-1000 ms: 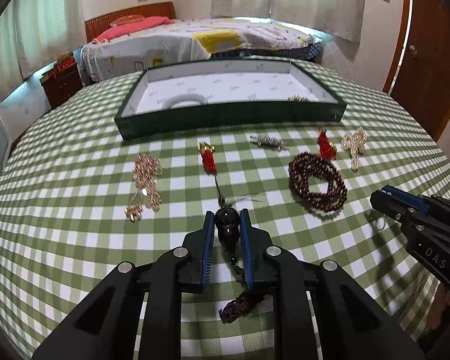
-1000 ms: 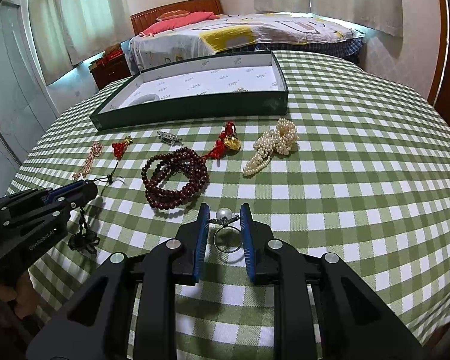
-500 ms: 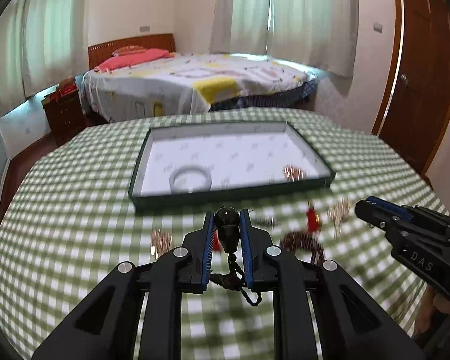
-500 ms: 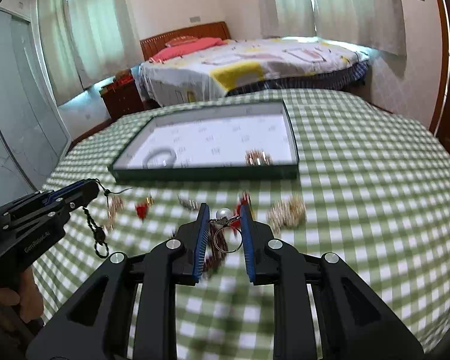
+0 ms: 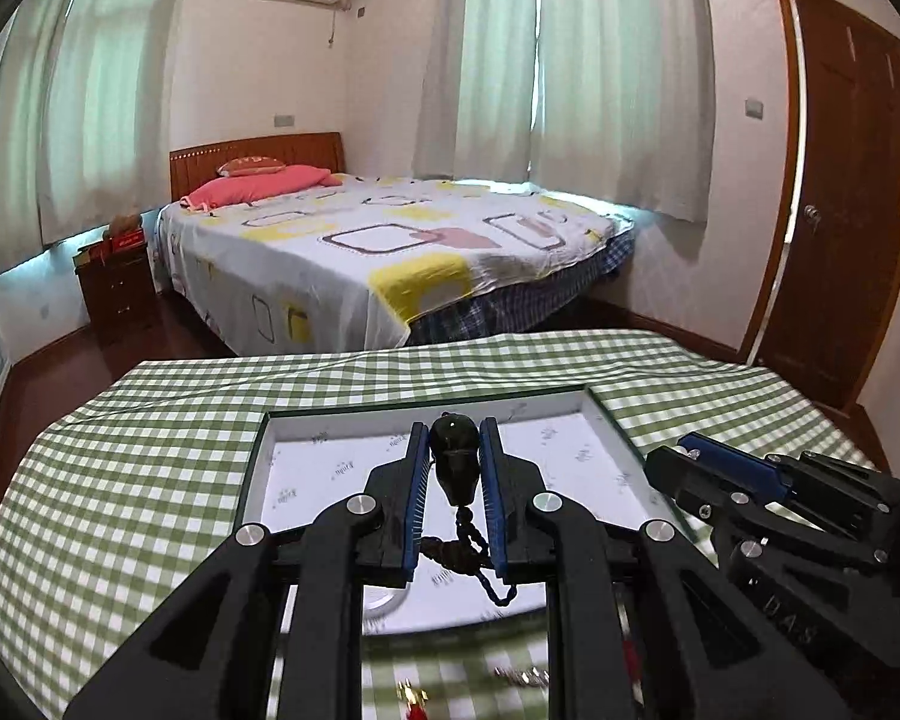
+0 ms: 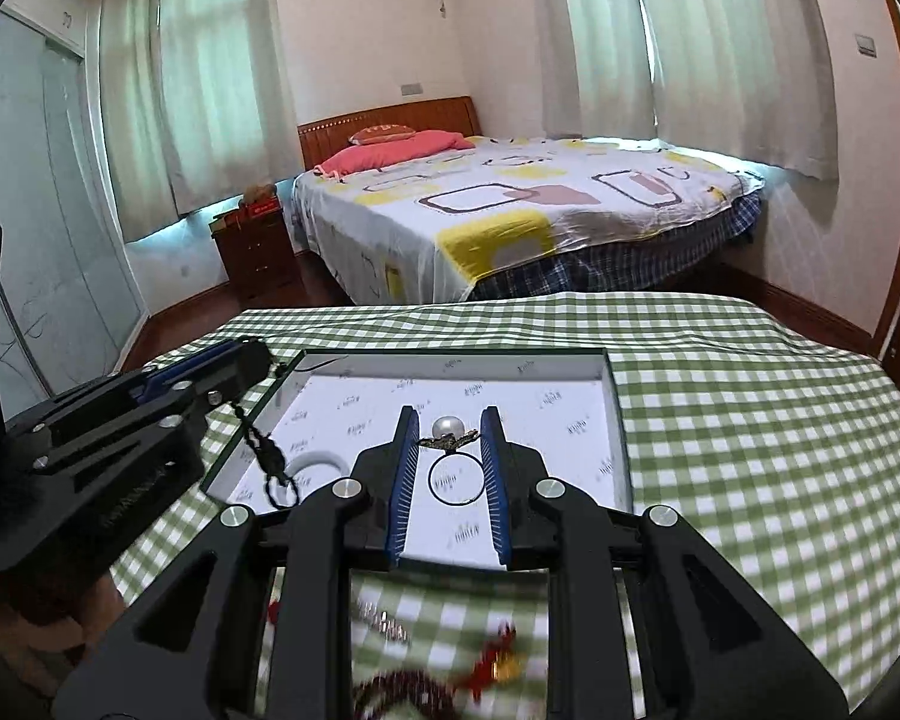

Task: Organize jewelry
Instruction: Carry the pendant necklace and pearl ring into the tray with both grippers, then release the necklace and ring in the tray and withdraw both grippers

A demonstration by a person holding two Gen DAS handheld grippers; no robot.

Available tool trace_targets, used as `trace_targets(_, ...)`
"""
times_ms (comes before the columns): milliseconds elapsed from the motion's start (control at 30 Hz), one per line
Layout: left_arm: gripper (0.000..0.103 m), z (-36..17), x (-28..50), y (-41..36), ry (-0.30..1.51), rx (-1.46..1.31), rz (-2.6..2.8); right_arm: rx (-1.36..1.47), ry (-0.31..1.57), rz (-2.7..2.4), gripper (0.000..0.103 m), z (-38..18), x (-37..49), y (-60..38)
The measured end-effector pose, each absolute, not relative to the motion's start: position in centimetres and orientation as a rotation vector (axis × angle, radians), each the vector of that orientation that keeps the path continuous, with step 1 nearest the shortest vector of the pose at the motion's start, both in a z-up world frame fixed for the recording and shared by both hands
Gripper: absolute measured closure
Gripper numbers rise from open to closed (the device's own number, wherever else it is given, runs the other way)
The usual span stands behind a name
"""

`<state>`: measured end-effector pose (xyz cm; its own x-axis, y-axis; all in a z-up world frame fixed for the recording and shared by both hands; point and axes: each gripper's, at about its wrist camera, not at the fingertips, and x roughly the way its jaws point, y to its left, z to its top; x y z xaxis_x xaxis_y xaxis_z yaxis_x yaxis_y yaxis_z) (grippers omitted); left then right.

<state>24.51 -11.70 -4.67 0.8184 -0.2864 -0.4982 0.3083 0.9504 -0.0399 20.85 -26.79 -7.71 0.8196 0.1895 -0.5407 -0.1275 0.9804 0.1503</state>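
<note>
Right wrist view: a silver pearl-topped ring is held pinched in the right claw, with the shallow green white-lined tray lying directly beneath and ahead.

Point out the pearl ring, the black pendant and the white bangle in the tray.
pearl ring (image 6: 455,455), right wrist view, on its gold setting under the pearl.
black pendant (image 5: 453,457), left wrist view, on its dark body.
white bangle (image 6: 309,461), right wrist view, on its upper arc.

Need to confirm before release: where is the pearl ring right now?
In the right wrist view the pearl ring is clamped in the right gripper, held above the open tray at centre.
</note>
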Motion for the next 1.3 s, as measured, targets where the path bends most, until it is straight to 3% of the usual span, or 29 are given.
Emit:
trace_targets(367, 0.085, -13.6, 30.2, -11.9, 0.775, 0.014, -0.320, 0.089, 0.787, 0.196, 0.082, -15.6, 26.2, -25.5)
trace_targets(700, 0.085, -15.3, 30.4, -12.4, 0.825, 0.036, -0.323, 0.089, 0.817, 0.207, 0.081, -16.9, 26.6, -25.4)
trace_targets(800, 0.083, -15.5, 30.7, -12.5, 0.834, 0.033, -0.320, 0.083, 0.807, 0.198, 0.075, -16.7, 26.7, -25.5)
trace_targets(933, 0.068, -15.5, 30.7, -12.2, 0.831, 0.019, -0.317, 0.092, 0.806, 0.191, 0.073, -16.7, 26.6, -26.0)
trace_targets(1300, 0.046, -14.2, 29.6, -11.9, 0.795, 0.007, -0.326, 0.099, 0.772, 0.162, 0.068, -14.8, 24.7, -27.0)
